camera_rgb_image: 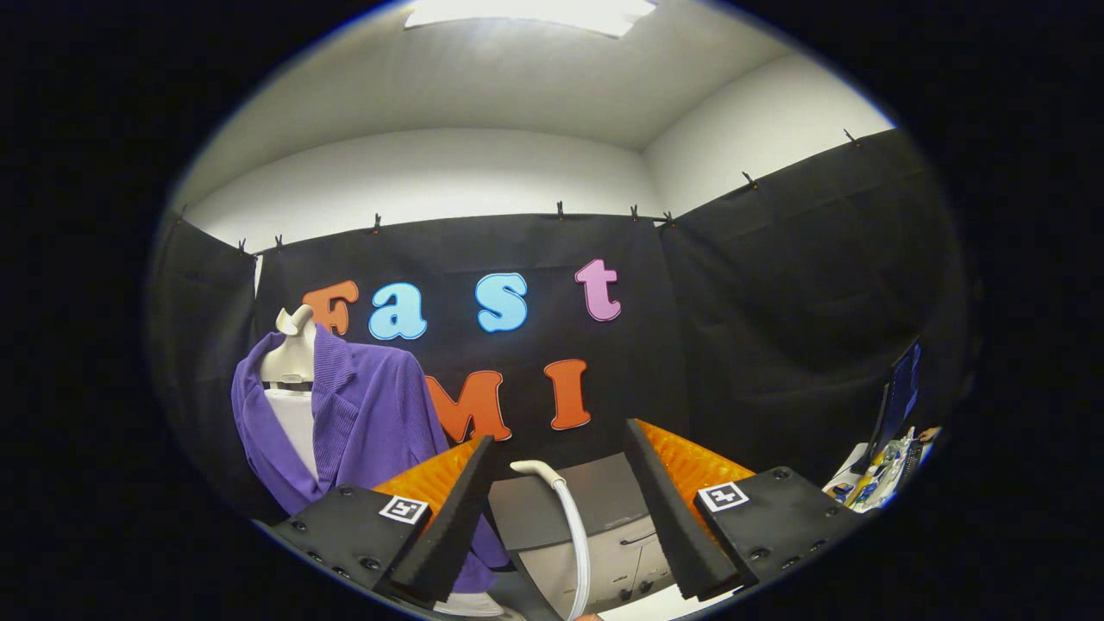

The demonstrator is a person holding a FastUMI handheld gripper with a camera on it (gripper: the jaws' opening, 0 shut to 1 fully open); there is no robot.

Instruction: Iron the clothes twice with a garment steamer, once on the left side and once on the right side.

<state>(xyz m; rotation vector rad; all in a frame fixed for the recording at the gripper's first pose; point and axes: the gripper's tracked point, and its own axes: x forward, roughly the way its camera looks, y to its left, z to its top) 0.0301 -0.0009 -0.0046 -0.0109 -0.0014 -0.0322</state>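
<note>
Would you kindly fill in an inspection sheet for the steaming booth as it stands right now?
Surface: a dark-topped cabinet with pale drawer fronts stands beyond the fingers.
Job's things: a purple jacket over a white top hangs on a headless mannequin, ahead of the left finger; a white steamer hose rises between the fingers.
Clutter: small mixed items on a side table past the right finger, too small to tell.
Grippers: hand-held gripper open, fingers wide apart, touching nothing.
Cables: nothing seen besides the hose.
Surroundings: black cloth walls, white ceiling with a light panel, a monitor by the side table.
</note>
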